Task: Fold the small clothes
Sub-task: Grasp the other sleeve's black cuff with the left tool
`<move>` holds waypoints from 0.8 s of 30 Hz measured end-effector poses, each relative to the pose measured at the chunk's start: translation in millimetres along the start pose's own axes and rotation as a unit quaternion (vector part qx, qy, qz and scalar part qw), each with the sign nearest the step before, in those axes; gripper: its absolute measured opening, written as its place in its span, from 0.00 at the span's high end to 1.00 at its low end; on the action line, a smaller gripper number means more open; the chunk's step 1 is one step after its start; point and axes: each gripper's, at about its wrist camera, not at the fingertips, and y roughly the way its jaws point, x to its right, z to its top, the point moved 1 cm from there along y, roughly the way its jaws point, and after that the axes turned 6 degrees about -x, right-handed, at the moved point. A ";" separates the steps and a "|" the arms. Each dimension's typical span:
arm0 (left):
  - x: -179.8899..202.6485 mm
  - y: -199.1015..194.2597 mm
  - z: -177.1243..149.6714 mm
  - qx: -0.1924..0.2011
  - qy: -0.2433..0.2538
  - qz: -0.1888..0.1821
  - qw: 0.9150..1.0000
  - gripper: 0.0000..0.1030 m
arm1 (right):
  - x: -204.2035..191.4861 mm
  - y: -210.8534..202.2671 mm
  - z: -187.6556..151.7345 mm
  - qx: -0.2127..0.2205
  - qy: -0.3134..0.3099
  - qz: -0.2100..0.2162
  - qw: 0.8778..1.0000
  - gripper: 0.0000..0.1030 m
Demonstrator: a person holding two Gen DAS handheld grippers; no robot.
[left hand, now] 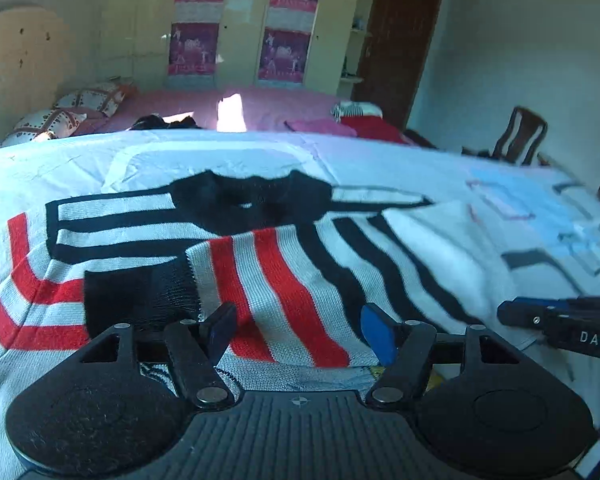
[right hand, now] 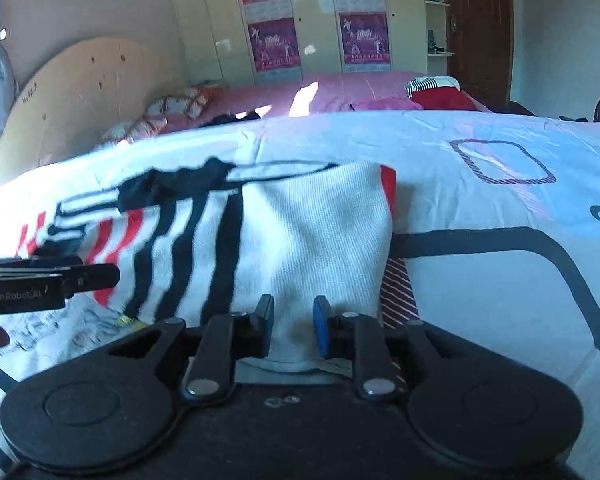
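A striped knit sweater [left hand: 284,268] in red, white and black lies partly folded on a bed's white printed sheet [left hand: 420,168], one sleeve turned across its body and the black collar facing the far wall. The left gripper [left hand: 300,332] hovers at the sweater's near edge, its fingers [left hand: 376,334] spread wide with the red-striped sleeve between them but not pressed. The right gripper [right hand: 293,326] sits at the sweater's white panel, its fingers [right hand: 322,326] narrowly parted, a fold of white knit between them; whether they pinch it cannot be told. Beyond, a pink bed [right hand: 340,88] carries patterned pillows [right hand: 180,102] and red and pink clothes [right hand: 440,98].
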 end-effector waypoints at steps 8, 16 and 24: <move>-128.7 -116.9 -80.6 0.051 -0.170 0.105 0.979 0.34 | -7.5 -37.0 -23.4 -0.002 0.007 -0.006 1.000 0.75; -282.4 -197.5 -165.7 0.115 -0.413 0.148 0.891 0.34 | -52.2 -37.6 -23.0 -0.016 -0.012 -0.004 1.000 0.74; -364.5 -190.4 -209.9 0.194 -0.558 0.082 0.803 0.68 | -111.2 -47.5 -14.5 0.004 -0.047 -0.011 0.999 0.73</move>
